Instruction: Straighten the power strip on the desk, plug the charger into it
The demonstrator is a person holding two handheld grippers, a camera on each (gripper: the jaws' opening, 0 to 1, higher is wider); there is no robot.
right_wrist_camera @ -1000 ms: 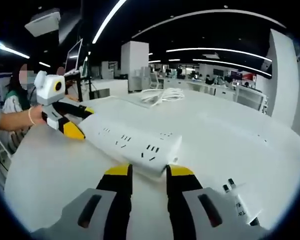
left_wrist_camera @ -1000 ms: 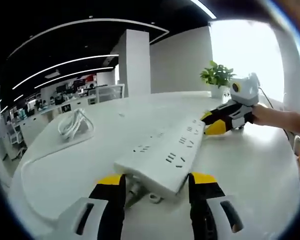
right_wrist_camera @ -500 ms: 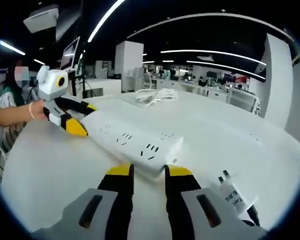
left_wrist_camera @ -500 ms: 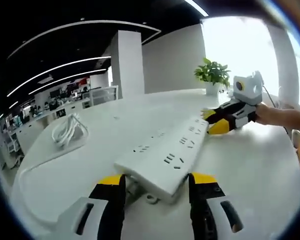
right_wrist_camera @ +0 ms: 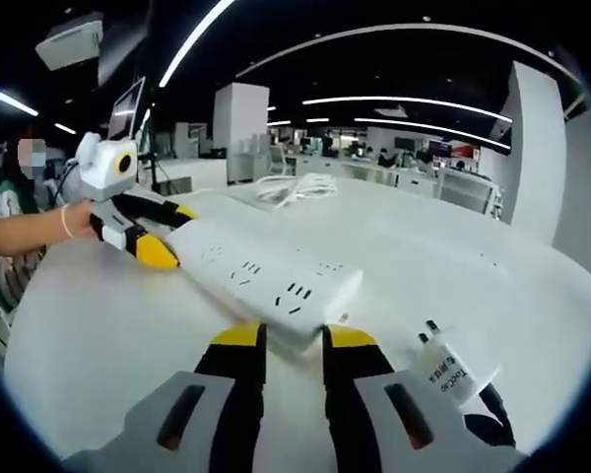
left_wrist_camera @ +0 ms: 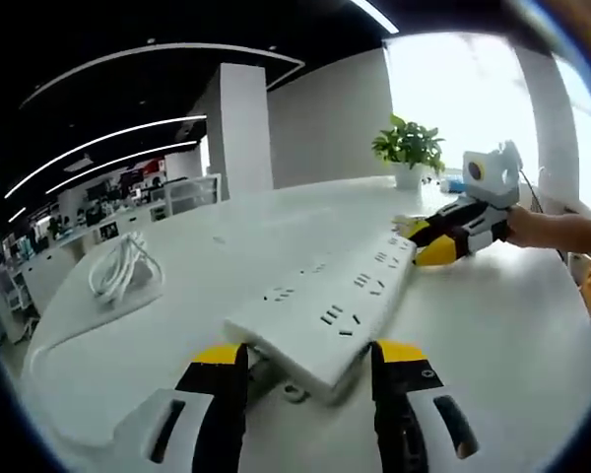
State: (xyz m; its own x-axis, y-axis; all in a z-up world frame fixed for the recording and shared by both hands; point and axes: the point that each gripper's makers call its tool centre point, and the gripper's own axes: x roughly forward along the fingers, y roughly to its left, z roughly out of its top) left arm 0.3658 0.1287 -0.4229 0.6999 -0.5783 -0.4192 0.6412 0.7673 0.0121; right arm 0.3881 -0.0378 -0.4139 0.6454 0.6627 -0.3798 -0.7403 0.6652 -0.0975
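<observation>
White and long, the power strip [left_wrist_camera: 325, 310] lies flat on the pale desk [left_wrist_camera: 492, 325], and you have one gripper at each end of it. That makes sense: with a push at both ends you can turn it until it lies straight.

Your left gripper [left_wrist_camera: 302, 363] has its yellow tips spread wide, one on each side of the near end, the end where the cord comes out. The tips sit close to the strip's sides, but I cannot tell if they touch it. From the right gripper view you can see this same gripper [right_wrist_camera: 161, 236] at the far end of the strip.

Your right gripper [right_wrist_camera: 287, 340] has its tips close together, with just a thin gap, right at the other end of the strip [right_wrist_camera: 266, 281]. It holds nothing. I think it is there to nudge or steady that end. In the left gripper view it shows up [left_wrist_camera: 424, 243] beside the far end.

The charger [right_wrist_camera: 453, 374] lies on the desk just to the right of your right gripper, its prongs pointing up and away. It is not plugged in yet. It is close by, so I think you can reach it fast once the strip is straight.

The coiled white cord [left_wrist_camera: 118, 268] rests well apart from the strip.
</observation>
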